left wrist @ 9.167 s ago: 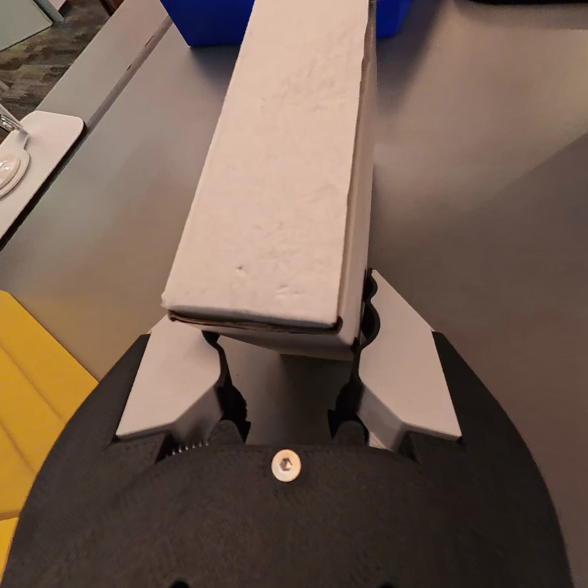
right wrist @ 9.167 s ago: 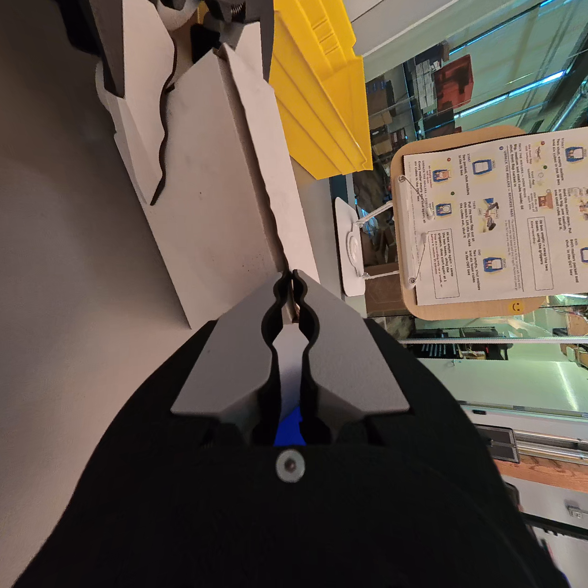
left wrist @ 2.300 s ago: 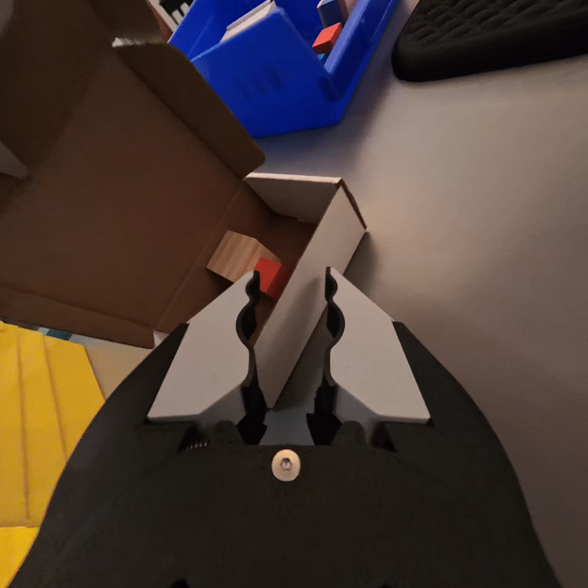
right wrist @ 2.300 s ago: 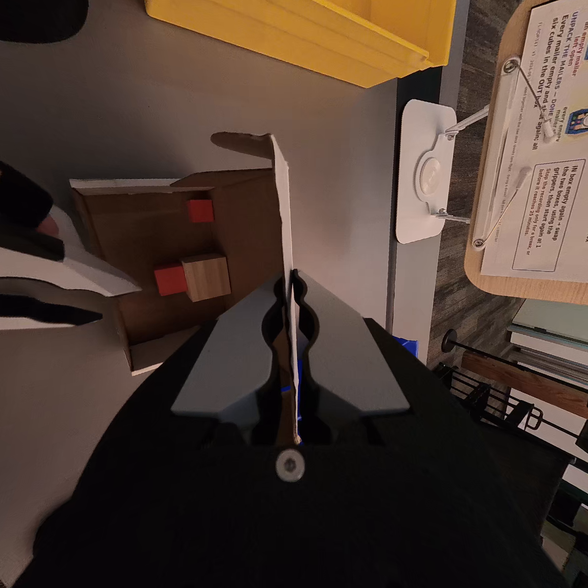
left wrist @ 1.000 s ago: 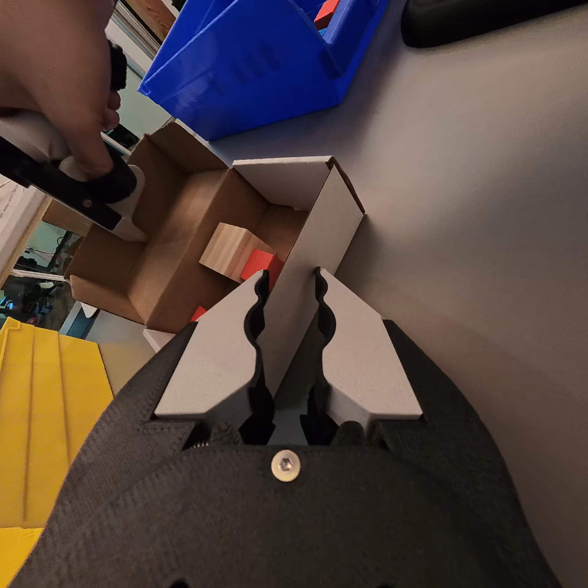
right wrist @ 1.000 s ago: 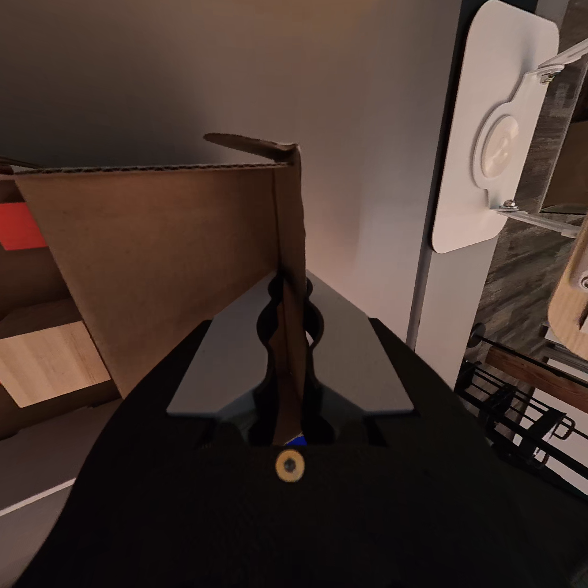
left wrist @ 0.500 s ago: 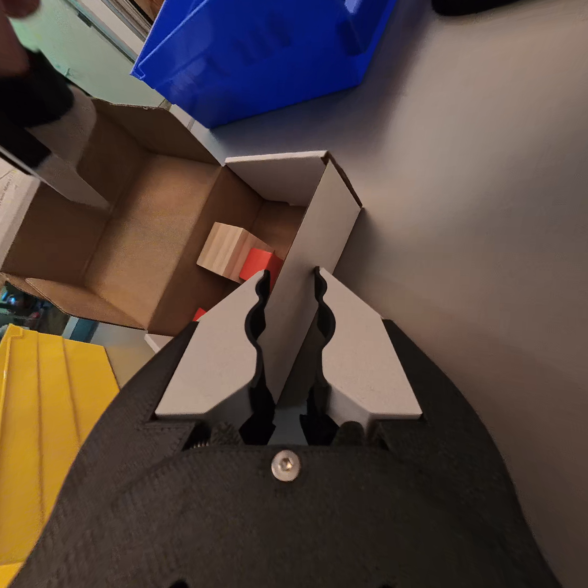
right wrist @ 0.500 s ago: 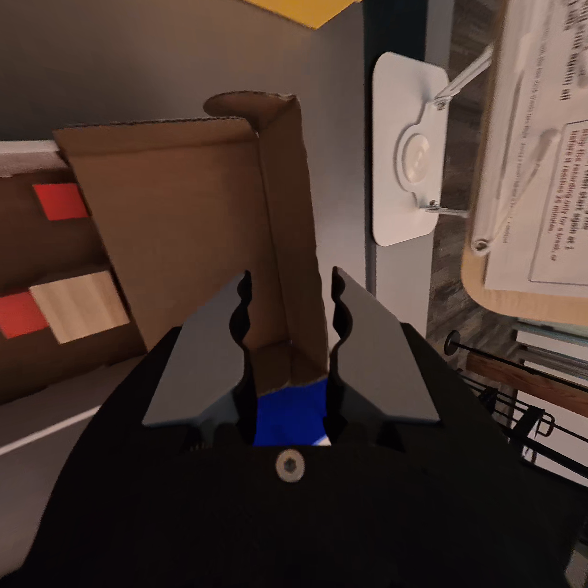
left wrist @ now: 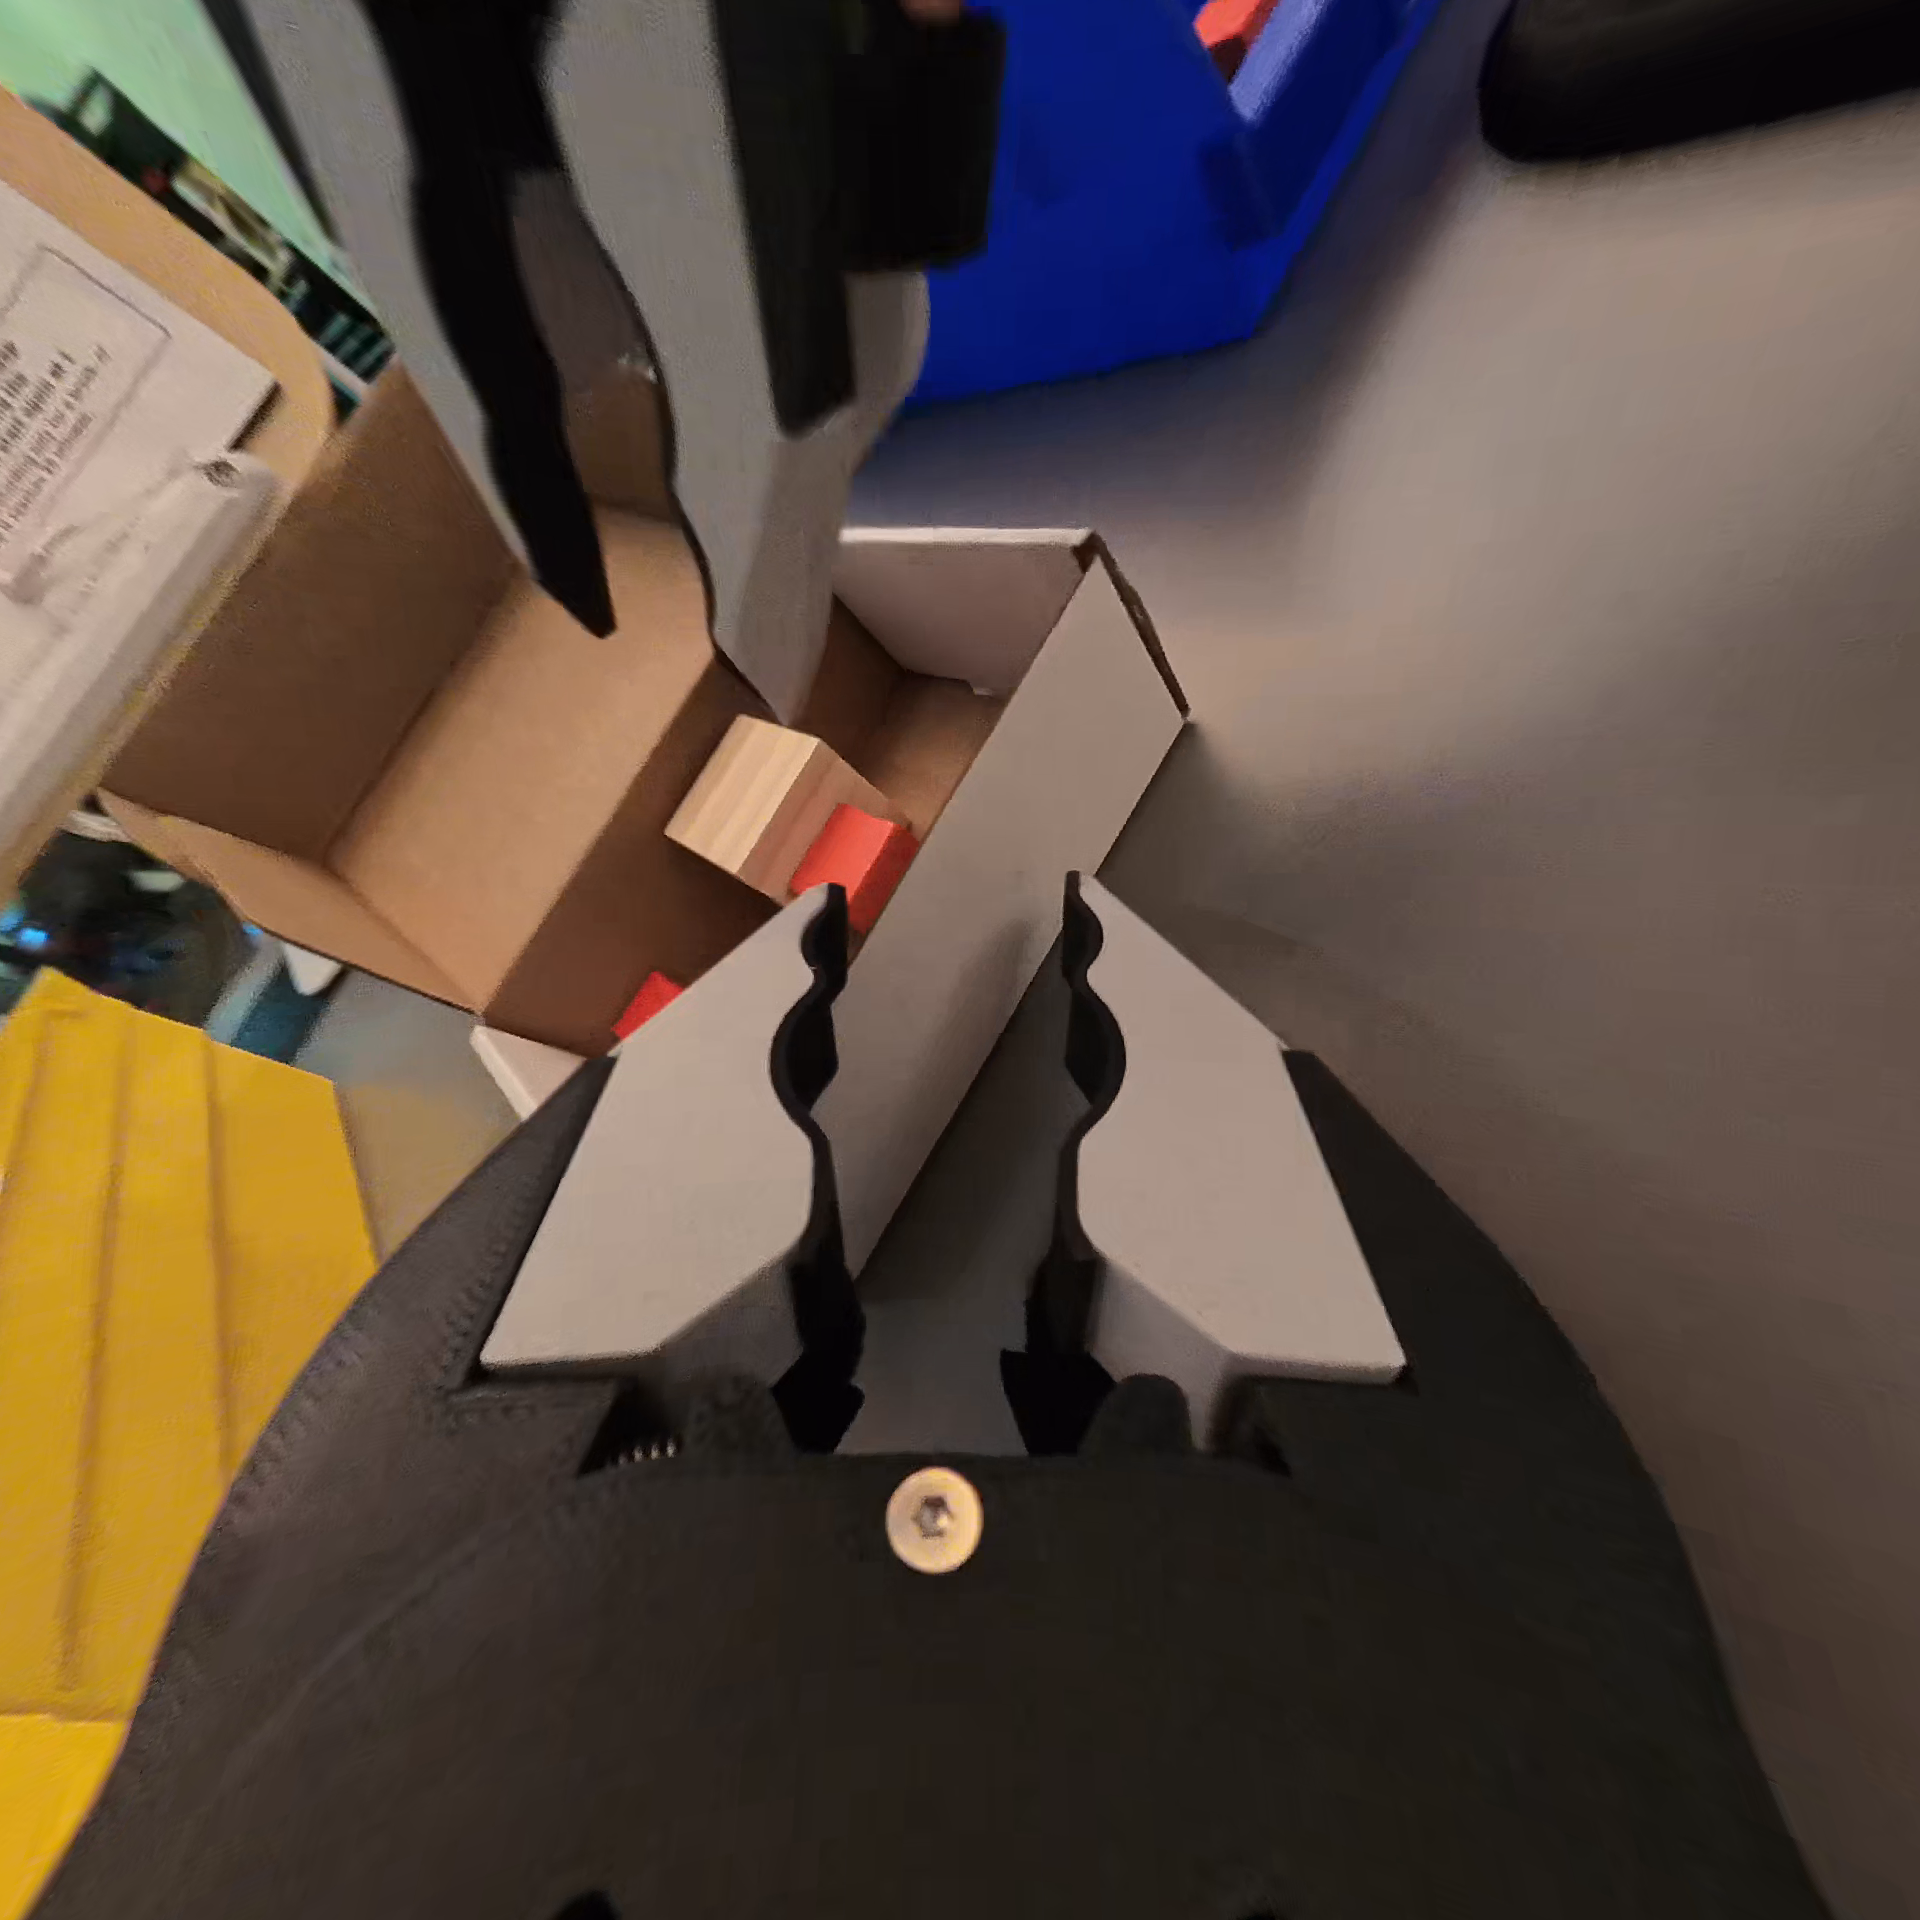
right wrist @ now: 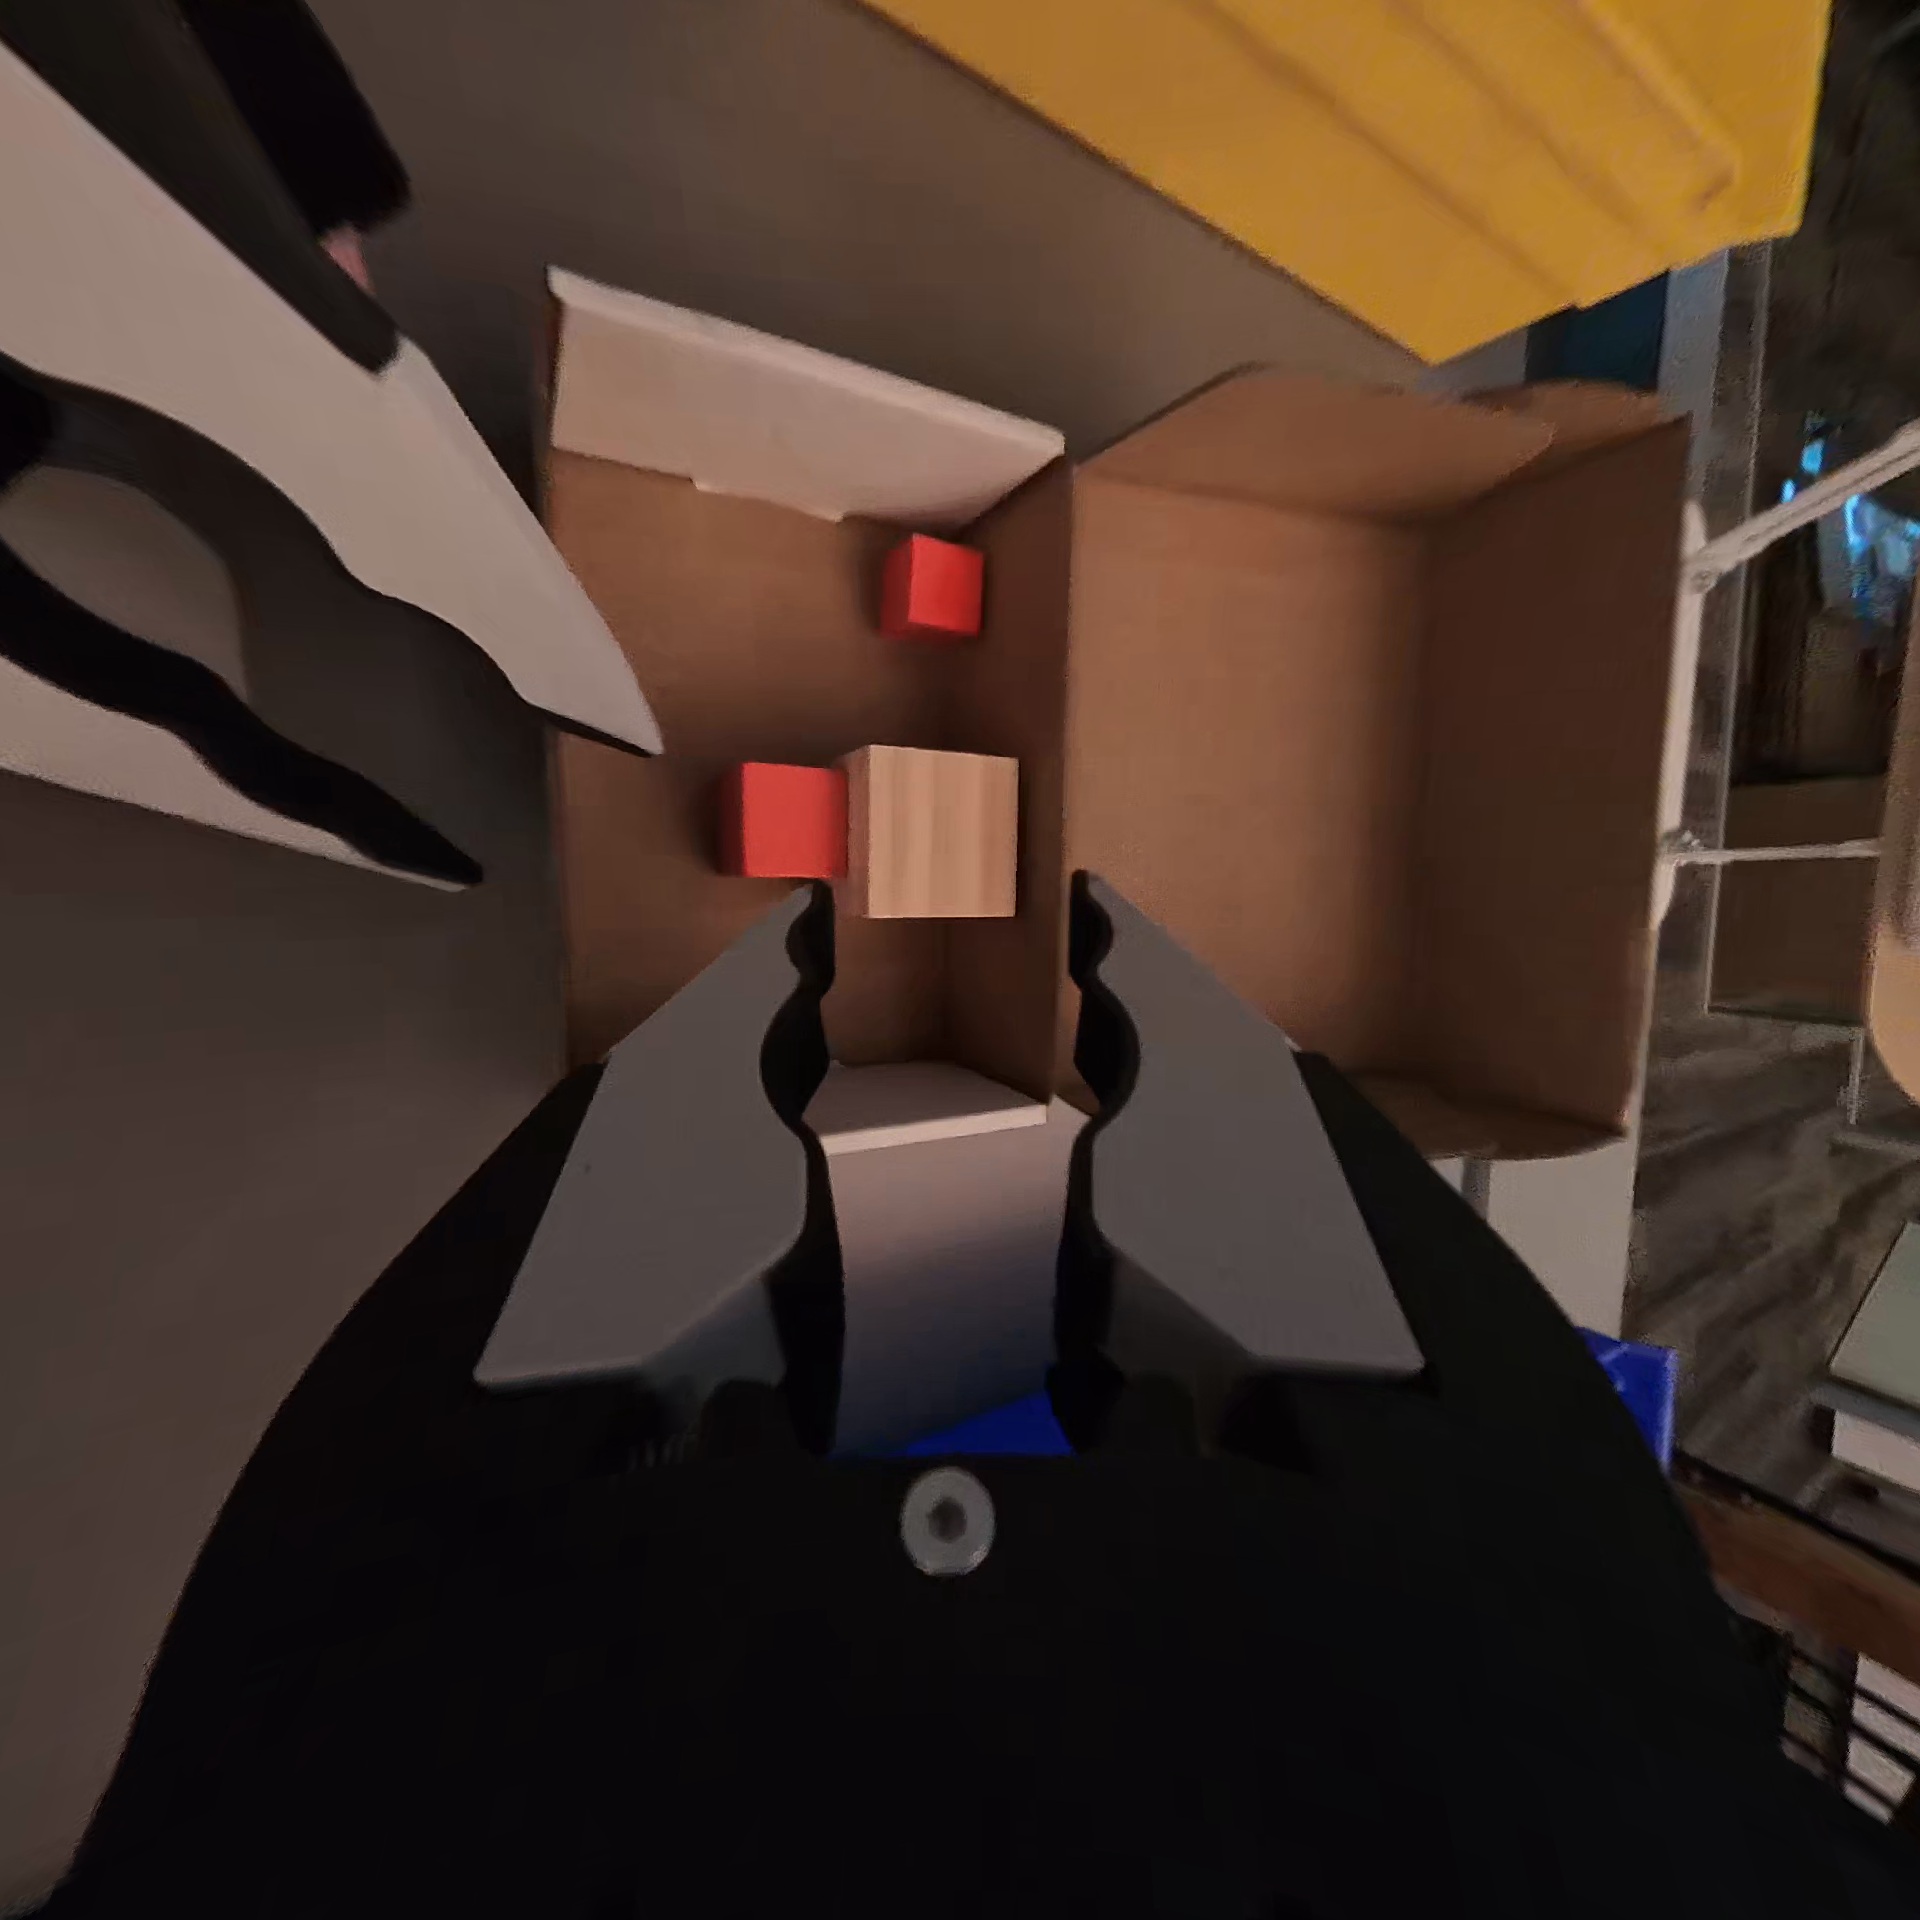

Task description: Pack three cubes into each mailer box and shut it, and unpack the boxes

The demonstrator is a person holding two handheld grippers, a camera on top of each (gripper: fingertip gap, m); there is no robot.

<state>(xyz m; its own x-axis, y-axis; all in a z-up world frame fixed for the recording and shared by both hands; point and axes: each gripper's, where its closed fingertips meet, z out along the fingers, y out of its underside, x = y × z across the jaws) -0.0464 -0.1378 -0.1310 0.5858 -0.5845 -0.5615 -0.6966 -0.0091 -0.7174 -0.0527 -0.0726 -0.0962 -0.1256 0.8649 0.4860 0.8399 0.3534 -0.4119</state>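
Note:
The mailer box [right wrist: 1247,727] lies open on the grey table, its lid folded flat to the right. Inside are a wooden cube [right wrist: 932,831], a red cube [right wrist: 781,821] touching it, and a second red cube [right wrist: 932,584] apart in a corner. My right gripper [right wrist: 948,888] is open and empty, hovering over the box just before the wooden cube. My left gripper [left wrist: 951,888] is open and straddles the box's white front wall [left wrist: 997,935], one finger inside, one outside. The left wrist view shows the wooden cube [left wrist: 758,800], a red cube [left wrist: 857,847] and the right gripper [left wrist: 686,665] above them.
A yellow bin [right wrist: 1403,135] stands beyond the box and shows again in the left wrist view [left wrist: 156,1247]. A blue bin [left wrist: 1091,208] with cubes and a black pad [left wrist: 1714,73] lie farther off. A clipboard with a sheet [left wrist: 94,416] stands past the table's edge, beside the lid.
My right gripper let go of the lid's side flap, opened, and swung over the box interior. The lid now lies flat. My left gripper's jaws widened slightly on the front wall.

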